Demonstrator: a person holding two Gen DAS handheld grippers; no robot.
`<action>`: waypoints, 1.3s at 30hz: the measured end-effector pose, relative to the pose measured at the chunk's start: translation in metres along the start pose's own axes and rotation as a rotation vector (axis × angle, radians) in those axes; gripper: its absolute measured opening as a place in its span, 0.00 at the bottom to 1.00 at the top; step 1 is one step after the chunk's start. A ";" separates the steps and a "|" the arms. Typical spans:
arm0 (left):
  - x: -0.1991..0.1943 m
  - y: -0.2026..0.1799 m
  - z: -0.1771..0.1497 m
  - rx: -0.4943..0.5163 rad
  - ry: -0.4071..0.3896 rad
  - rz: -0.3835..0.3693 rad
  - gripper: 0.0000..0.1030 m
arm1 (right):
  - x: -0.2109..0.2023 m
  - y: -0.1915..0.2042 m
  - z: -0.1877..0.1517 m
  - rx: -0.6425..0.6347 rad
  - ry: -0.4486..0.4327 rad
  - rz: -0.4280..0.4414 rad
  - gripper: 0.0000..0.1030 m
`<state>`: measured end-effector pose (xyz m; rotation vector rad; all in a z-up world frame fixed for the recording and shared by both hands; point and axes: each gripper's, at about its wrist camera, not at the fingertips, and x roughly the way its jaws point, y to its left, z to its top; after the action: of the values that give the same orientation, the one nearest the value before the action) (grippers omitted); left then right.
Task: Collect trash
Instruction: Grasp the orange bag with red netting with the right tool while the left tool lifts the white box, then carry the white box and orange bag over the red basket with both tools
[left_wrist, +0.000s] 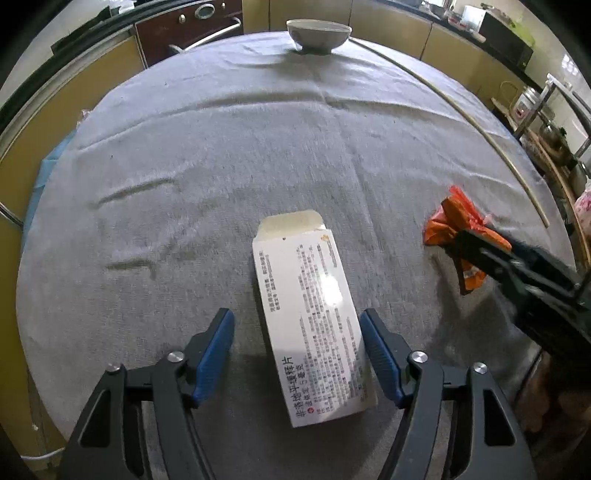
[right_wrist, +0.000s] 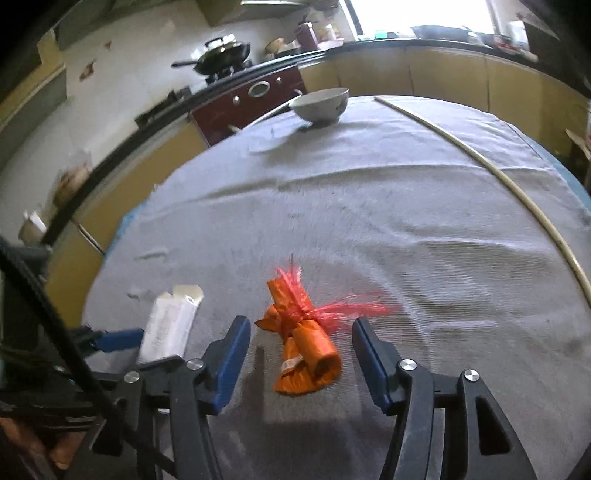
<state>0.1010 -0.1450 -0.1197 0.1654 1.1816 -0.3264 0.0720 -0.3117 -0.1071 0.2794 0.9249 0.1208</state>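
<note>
White box (left_wrist: 314, 325) btwn open left gripper (left_wrist: 297, 354), orange wrapper (left_wrist: 456, 229) right

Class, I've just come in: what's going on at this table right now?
A person is clearing trash off a cloth-covered table with a claw in each hand. The left claw straddles a white cardboard box, its pads not pressing on it. The right claw stands open around an orange wrapper bundle tied with red netting. Nothing is lifted yet. A bowl sits at the far edge.

A grey cloth (left_wrist: 258, 155) covered the table; yellow cabinets (right_wrist: 443, 77) lined the kitchen, a wok (right_wrist: 221, 53) sat beside a bright window (right_wrist: 417, 14).
</note>
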 end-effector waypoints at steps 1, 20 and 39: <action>-0.003 0.005 0.000 0.010 -0.010 0.012 0.53 | 0.002 0.000 -0.001 0.000 0.009 -0.010 0.35; -0.127 -0.035 -0.045 0.174 -0.318 0.061 0.46 | -0.155 -0.010 -0.075 0.183 -0.231 0.008 0.27; -0.193 -0.121 -0.108 0.383 -0.445 0.026 0.46 | -0.277 -0.010 -0.146 0.211 -0.399 -0.029 0.27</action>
<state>-0.1004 -0.1956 0.0240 0.4187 0.6681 -0.5356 -0.2111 -0.3553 0.0207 0.4664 0.5444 -0.0595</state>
